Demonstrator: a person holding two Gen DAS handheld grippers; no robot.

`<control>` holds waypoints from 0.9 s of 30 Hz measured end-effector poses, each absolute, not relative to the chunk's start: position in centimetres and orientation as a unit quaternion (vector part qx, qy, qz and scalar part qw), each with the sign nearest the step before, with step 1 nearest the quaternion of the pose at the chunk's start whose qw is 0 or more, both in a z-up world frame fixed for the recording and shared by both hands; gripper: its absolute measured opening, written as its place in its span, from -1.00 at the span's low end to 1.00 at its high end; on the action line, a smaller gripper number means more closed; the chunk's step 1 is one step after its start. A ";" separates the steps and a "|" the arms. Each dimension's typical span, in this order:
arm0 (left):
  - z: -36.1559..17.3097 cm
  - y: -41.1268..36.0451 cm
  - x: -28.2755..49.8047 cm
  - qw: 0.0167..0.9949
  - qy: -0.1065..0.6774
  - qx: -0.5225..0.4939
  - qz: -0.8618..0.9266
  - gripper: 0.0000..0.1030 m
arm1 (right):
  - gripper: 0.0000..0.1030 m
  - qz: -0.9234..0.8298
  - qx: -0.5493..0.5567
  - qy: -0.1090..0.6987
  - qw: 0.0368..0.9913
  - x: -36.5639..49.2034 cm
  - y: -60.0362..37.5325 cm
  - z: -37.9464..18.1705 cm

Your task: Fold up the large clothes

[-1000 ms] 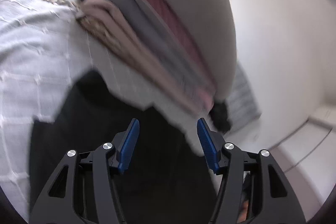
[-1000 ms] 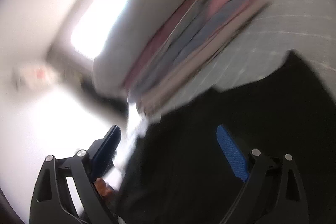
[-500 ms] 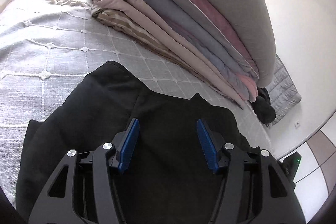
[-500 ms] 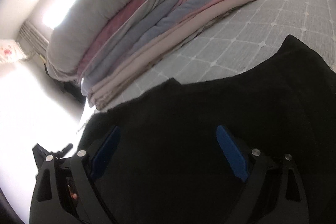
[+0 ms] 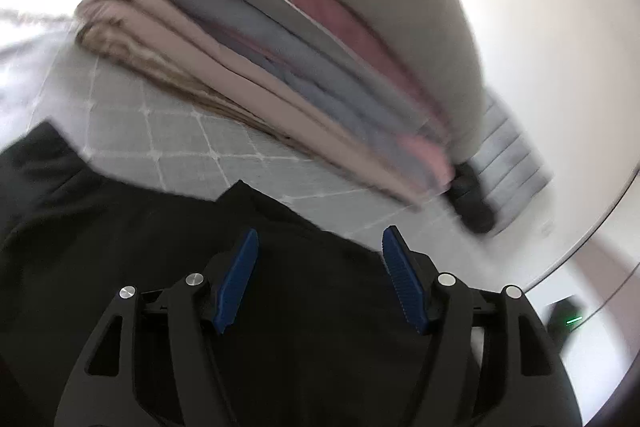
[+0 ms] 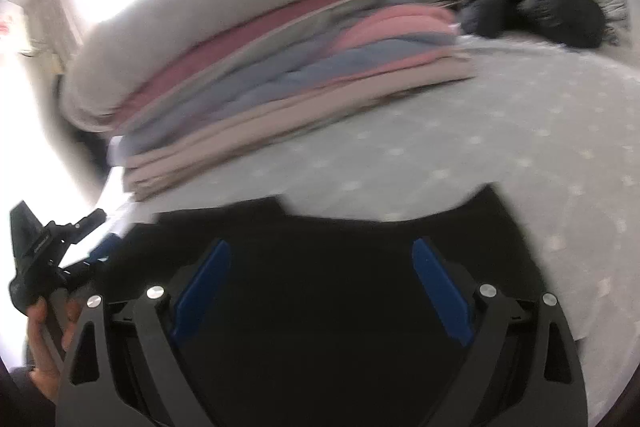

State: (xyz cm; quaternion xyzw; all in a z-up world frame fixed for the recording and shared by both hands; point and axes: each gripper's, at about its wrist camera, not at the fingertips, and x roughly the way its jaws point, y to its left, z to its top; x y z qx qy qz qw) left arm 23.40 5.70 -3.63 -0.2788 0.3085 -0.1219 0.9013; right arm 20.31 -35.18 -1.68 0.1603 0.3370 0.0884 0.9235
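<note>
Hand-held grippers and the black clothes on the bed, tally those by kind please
Hand-held grippers: 2, left hand-held gripper and right hand-held gripper, both open.
Spread black garment: 1.
Crumpled black clothes pile: 1.
Total: 4.

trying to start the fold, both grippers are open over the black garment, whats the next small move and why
Probably lower the left gripper and right gripper onto the black fabric garment's far edge and close; both are open, holding nothing.
</note>
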 end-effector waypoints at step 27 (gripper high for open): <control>-4.6 20.1 17.1 0.916 0.289 -0.277 -0.015 0.36 | 0.75 0.027 0.285 0.344 0.894 15.9 -44.5 -4.6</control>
